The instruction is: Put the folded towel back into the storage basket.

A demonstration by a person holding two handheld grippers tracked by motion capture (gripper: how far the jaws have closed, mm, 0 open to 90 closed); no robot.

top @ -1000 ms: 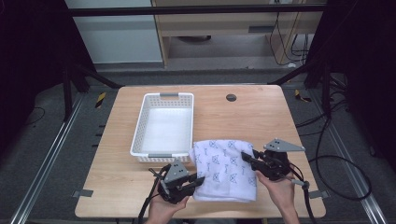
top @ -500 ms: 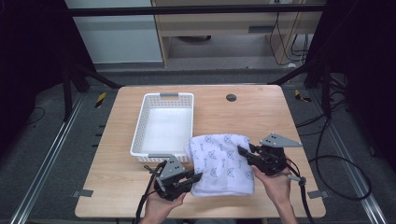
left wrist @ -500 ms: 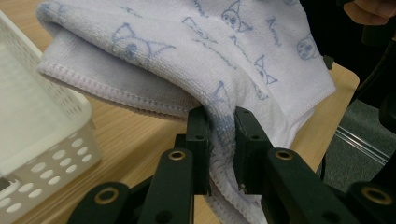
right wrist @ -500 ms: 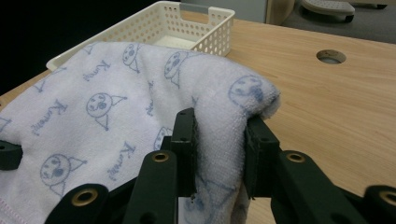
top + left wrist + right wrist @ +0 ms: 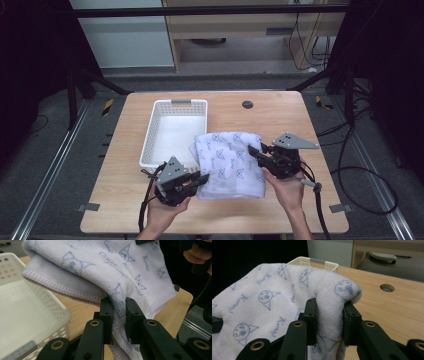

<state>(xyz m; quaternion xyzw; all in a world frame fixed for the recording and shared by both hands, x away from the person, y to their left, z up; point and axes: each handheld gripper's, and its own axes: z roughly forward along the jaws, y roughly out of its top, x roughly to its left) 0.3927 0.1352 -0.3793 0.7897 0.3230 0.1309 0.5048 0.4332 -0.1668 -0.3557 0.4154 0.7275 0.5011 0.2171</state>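
Carrying a folded towel between two claws: slip and snag risks

Holding the towel at two points: left claw is clamped tight on a bunched fold at its near left edge, right claw is clamped tight on a thick fold at its right side. Left gripper view shows cloth pinched between the pads; right gripper view shows a fat roll of terry squeezed between the pads. Towel hangs between the claws, just off the counter, right beside the white basket; its far left corner looks to be over the basket rim.

What could go wrong, judged from this:
- Left grip is on a thin edge near the hem. If the hands pull apart, the cloth could slide out and that side would drop.
- Right grip holds several layers. Inner layers may creep loose, so the fold could open up and sag.
- Uneven height between the hands would tilt the towel and spill the fold to one side.
- Loose lower hem hangs low; moving toward the basket it could catch on the rim and drag the basket across the counter.
- Basket looks light, so a snag may tip it.
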